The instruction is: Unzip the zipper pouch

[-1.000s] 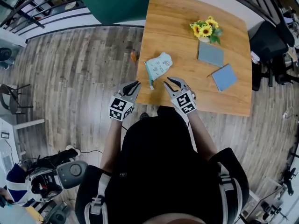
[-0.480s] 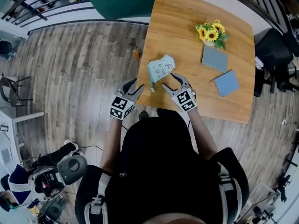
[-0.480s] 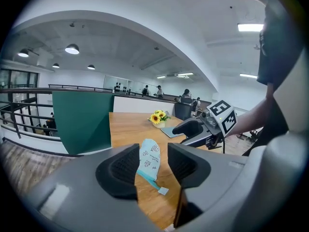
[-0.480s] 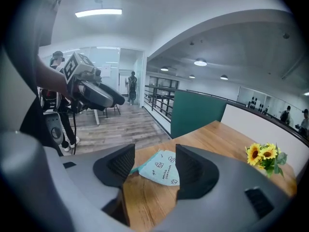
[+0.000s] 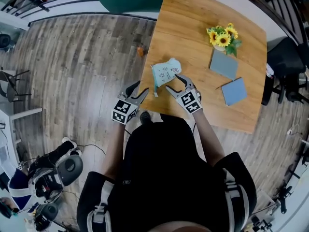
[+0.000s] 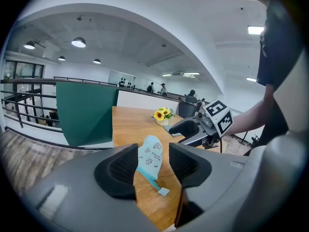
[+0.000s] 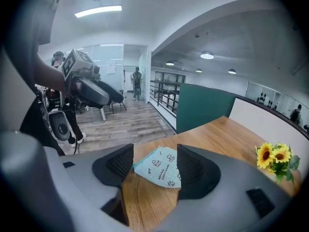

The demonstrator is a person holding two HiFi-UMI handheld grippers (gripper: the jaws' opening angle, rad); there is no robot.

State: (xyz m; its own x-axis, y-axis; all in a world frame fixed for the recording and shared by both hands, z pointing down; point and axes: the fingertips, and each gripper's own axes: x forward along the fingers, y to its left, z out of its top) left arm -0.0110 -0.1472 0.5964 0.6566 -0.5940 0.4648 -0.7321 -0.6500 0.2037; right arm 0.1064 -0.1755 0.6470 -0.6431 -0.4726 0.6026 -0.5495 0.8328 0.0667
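Head view: a pale teal zipper pouch (image 5: 165,73), printed with small doodles, lies at the counter's (image 5: 203,33) 8 o'clock corner. Its long axis runs 7 to 1 o'clock (pull tab at 7).

Left gripper view: the left claw (image 6: 153,151) is released, freshly spread, gripping nothing, with the pouch framed ahead at 12.

Right gripper view: the right claw (image 7: 154,151) likewise.

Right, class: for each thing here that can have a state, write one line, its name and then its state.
Pouch, lying on the table, not gripped; zip too small to read.
Left gripper, open, nothing gripped; jaws have just been opening.
Right gripper, open, nothing gripped; jaws have just been opening.
Sunflowers, upright.
Blue pads, lying flat.
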